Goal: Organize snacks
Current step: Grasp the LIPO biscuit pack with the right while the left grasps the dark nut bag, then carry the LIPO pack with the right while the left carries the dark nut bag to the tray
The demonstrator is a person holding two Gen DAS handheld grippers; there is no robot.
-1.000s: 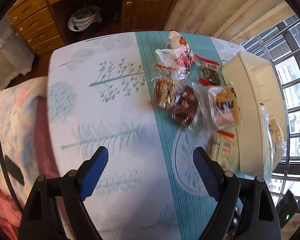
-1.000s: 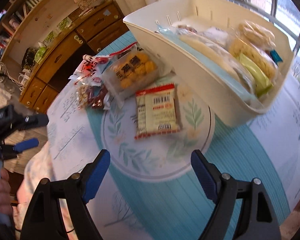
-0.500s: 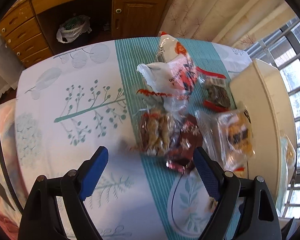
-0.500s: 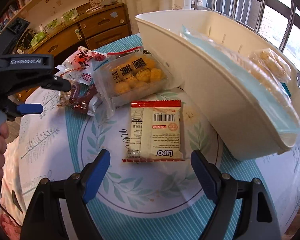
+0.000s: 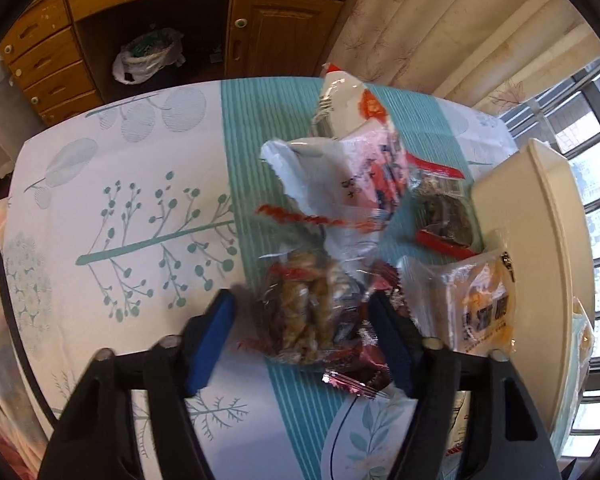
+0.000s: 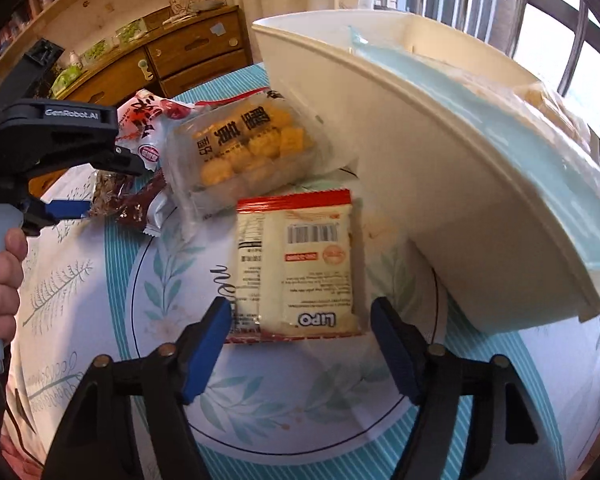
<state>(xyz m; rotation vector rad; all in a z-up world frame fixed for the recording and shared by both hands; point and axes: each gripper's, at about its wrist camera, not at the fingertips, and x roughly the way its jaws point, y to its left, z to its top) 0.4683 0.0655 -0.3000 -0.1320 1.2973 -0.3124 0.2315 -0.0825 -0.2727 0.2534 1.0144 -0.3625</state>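
A clear bag of brown snacks (image 5: 304, 312) lies on the teal table runner, half on top of a dark red packet (image 5: 356, 364). My left gripper (image 5: 300, 300) straddles this bag. Its jaws are closing, and a gap still shows at the left pad. A cream LIPO packet (image 6: 300, 264) with a red top edge lies flat on the leaf-printed placemat. Its near end sits between the fingers of my right gripper (image 6: 300, 306), whose jaws are closing and are not pressing on it. The white bin (image 6: 420, 152) holding bagged snacks stands just right of the packet.
A tray pack of yellow puffs (image 6: 244, 148) and a white-and-red bag (image 5: 340, 176) lie behind the packets, with a dark red-edged bag (image 5: 444, 216) by the bin (image 5: 540, 220). A hand (image 6: 0, 276) holds the left gripper's handle. A wooden cabinet (image 5: 280, 28) stands past the table edge.
My left gripper came forward and down over the snack pile and its jaws narrowed around the clear bag. My right gripper sank toward the LIPO packet and its jaws narrowed too.
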